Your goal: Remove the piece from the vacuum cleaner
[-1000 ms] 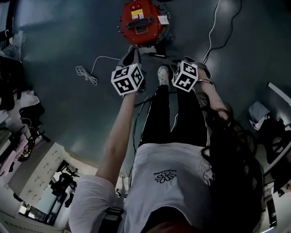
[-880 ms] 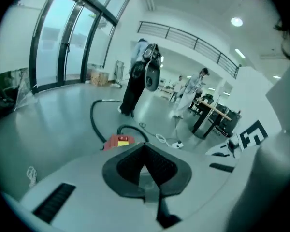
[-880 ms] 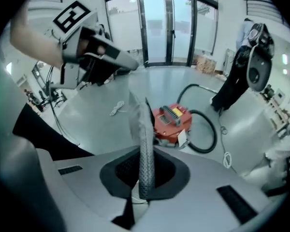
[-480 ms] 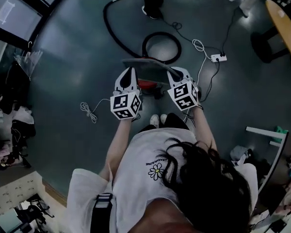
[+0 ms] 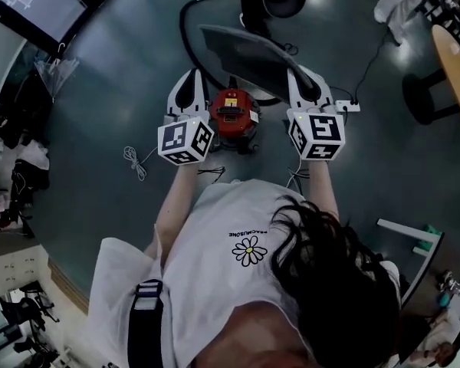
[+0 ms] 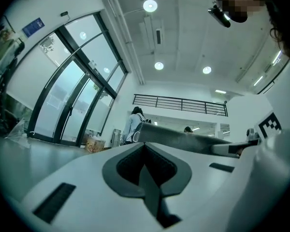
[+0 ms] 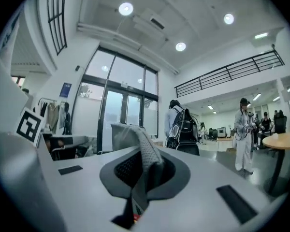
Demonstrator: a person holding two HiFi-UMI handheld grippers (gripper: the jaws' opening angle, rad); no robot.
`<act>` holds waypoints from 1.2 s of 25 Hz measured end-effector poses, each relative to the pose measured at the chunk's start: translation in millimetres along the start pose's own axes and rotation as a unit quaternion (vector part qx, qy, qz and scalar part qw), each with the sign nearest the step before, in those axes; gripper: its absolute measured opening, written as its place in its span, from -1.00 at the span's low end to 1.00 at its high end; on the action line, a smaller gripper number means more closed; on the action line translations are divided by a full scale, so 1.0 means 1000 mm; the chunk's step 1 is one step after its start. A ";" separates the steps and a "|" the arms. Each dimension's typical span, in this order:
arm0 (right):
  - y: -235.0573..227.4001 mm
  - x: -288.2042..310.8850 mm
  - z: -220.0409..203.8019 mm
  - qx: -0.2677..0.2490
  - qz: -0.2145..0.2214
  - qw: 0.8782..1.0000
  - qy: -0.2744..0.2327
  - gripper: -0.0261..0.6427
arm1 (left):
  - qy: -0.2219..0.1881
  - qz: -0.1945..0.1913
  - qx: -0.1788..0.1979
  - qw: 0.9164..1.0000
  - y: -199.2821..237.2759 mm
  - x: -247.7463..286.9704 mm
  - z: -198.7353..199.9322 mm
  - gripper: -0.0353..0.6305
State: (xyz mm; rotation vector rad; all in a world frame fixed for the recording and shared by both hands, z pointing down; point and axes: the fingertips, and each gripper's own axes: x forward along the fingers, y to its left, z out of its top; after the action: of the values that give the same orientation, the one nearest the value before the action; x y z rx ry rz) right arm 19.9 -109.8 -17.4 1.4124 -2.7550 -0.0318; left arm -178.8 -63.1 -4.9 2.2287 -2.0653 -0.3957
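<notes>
Both claws are clamped shut on the piece (image 5: pixel 249 52): the left gripper (image 5: pixel 192 79) on its left end, the right gripper (image 5: pixel 300 79) on its right end. Within the last second the piece has risen off the red vacuum cleaner (image 5: pixel 231 113), so removal appears complete. Open floor lies left. The power strip (image 5: pixel 346 106) lies right and the hose (image 5: pixel 185 29) lies far.
</notes>
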 end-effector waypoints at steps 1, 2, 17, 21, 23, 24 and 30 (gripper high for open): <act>-0.006 -0.003 0.005 0.018 0.000 1.000 -0.012 -0.86 | -0.002 -0.001 0.004 1.000 -0.004 0.000 -0.001 -0.90; -0.011 -0.005 0.007 0.036 0.002 0.999 -0.021 -0.86 | -0.004 -0.001 0.006 1.000 -0.006 0.000 -0.004 -0.90; -0.015 -0.012 0.001 0.032 0.012 0.999 -0.040 -0.86 | -0.023 -0.012 0.025 0.999 -0.030 0.008 -0.001 -0.90; -0.011 -0.016 0.010 0.035 0.012 0.999 -0.039 -0.86 | -0.024 -0.013 0.025 0.999 -0.029 0.004 0.009 -0.90; -0.008 -0.016 0.023 0.034 0.012 0.999 -0.038 -0.86 | -0.024 -0.011 0.017 1.000 -0.028 0.004 0.020 -0.90; -0.006 -0.016 0.027 0.033 0.012 0.999 -0.037 -0.86 | -0.023 -0.010 0.014 1.000 -0.027 0.003 0.024 -0.90; 0.008 -0.016 0.037 0.031 0.014 0.999 -0.032 -0.86 | -0.020 -0.012 0.015 1.000 -0.021 -0.003 0.037 -0.90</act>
State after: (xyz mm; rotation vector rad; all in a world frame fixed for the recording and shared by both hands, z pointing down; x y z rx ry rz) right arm 21.2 -91.9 -54.3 1.4099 -2.8514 0.0089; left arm -167.3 -53.5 -44.6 2.2835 -2.0783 -0.4189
